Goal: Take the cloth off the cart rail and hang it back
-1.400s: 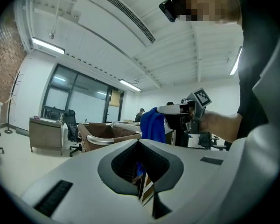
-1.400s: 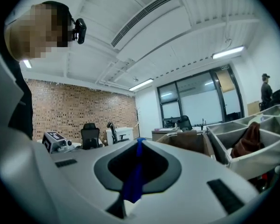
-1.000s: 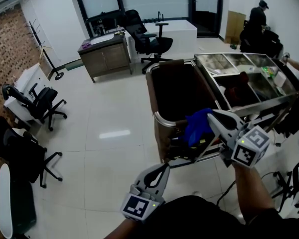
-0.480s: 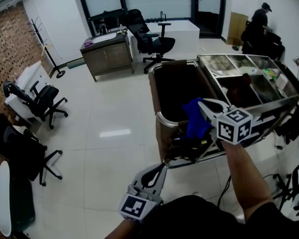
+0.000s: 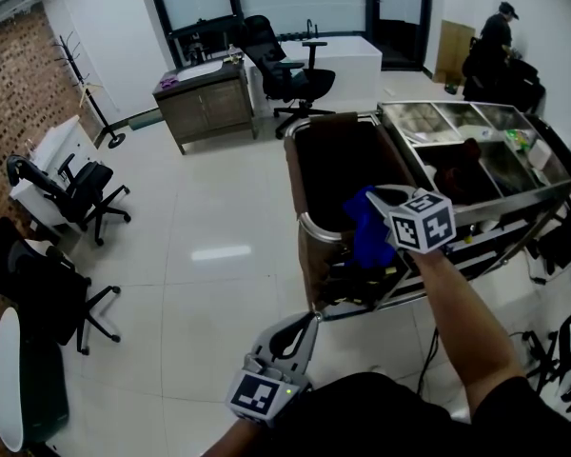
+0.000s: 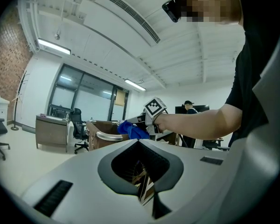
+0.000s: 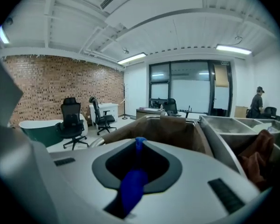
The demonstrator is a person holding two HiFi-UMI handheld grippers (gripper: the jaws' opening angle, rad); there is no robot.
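The blue cloth hangs at the curved metal rail on the near end of the cart. My right gripper reaches over that rail from the right. Its jaws still pinch a strip of the cloth while they are opening. In the left gripper view the cloth bunches at the rail beside the right gripper's marker cube. My left gripper hangs low near my body, shut and holding nothing.
The cart holds a deep dark bin and steel trays with items in them. Office chairs stand at the left, and a desk with another chair stands behind. A person stands at the far right.
My right gripper has carried the cloth up and left, toward the cart rail. The left gripper has hardly moved.
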